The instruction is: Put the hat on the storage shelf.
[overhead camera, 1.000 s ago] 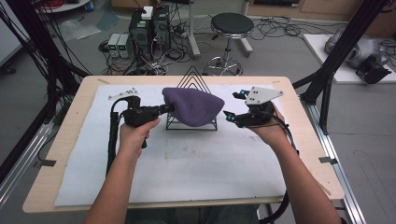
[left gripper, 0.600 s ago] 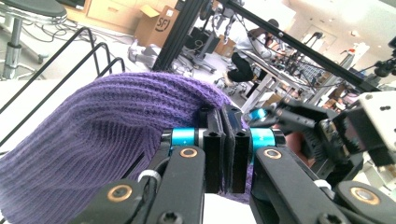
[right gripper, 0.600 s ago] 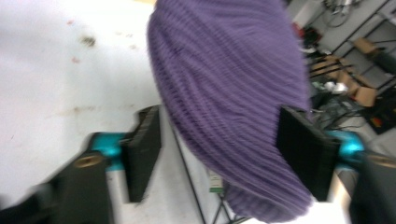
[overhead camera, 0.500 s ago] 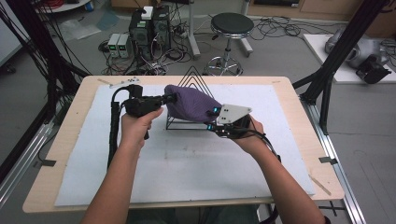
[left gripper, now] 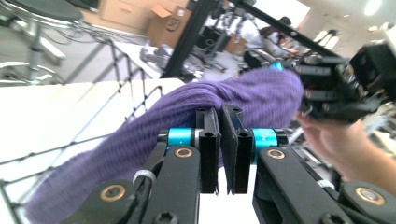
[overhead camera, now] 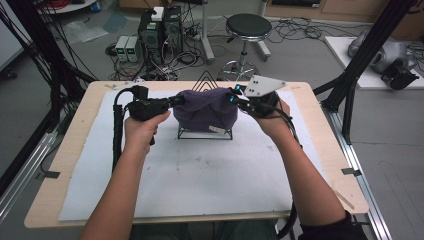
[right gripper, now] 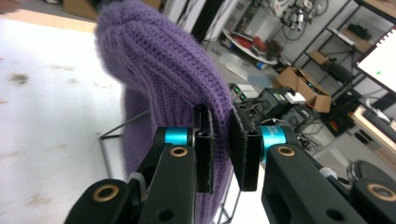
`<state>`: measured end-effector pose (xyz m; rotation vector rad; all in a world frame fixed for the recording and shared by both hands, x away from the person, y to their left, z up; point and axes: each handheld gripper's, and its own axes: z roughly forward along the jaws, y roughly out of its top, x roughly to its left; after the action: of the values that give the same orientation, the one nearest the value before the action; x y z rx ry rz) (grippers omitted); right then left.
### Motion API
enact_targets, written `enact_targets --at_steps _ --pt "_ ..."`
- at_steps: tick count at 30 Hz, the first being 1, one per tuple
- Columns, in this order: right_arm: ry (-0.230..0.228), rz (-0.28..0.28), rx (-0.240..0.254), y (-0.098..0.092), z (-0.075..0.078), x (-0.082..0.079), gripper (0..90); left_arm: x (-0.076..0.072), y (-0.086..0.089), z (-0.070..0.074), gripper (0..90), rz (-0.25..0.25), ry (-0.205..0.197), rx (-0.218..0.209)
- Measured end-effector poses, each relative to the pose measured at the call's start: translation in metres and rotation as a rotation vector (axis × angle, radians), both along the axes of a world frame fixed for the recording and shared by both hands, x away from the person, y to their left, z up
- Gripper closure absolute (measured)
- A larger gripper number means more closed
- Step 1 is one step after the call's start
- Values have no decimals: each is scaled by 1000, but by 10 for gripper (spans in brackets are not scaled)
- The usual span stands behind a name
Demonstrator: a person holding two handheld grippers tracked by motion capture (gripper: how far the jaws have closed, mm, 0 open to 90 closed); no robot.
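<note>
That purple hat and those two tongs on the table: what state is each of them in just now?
Purple hat: draped over the wire stand, stretched between both tongs.
Wire stand: upright on the white mat.
Left tongs: shut on the hat's left edge; jaws just eased slightly.
Right tongs: just closed, shut on the hat's right edge.
White mat: flat on the table, faintly stained.

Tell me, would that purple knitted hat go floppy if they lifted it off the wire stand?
Probably floppy: the purple hat is soft ribbed knit and drapes over the wire stand. Likely light, since the left gripper and right gripper each pinch only an edge. The rough knit should not slip easily.
</note>
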<state>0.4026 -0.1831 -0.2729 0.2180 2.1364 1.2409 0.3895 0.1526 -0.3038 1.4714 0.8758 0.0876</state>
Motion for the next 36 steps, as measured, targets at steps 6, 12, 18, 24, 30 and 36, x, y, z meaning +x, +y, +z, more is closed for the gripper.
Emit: enact_targets --at_steps 6,12,18,24,30,36 --pt "83 -64 -24 10 -4 29 768 4 12 -1 705 56 5 27" --pt "139 -92 -51 15 -22 37 712 3 21 -11 673 74 15 44" --pt "137 -131 -31 0 -20 36 590 1 24 -13 665 77 17 44" --pt "112 -158 55 -24 -7 17 415 -6 26 -10 572 70 -12 71" --pt "109 -175 74 -40 -1 -4 329 -20 26 -7 463 91 -50 148" --pt "106 -215 103 -62 -7 -36 266 -38 25 -3 342 83 -118 239"
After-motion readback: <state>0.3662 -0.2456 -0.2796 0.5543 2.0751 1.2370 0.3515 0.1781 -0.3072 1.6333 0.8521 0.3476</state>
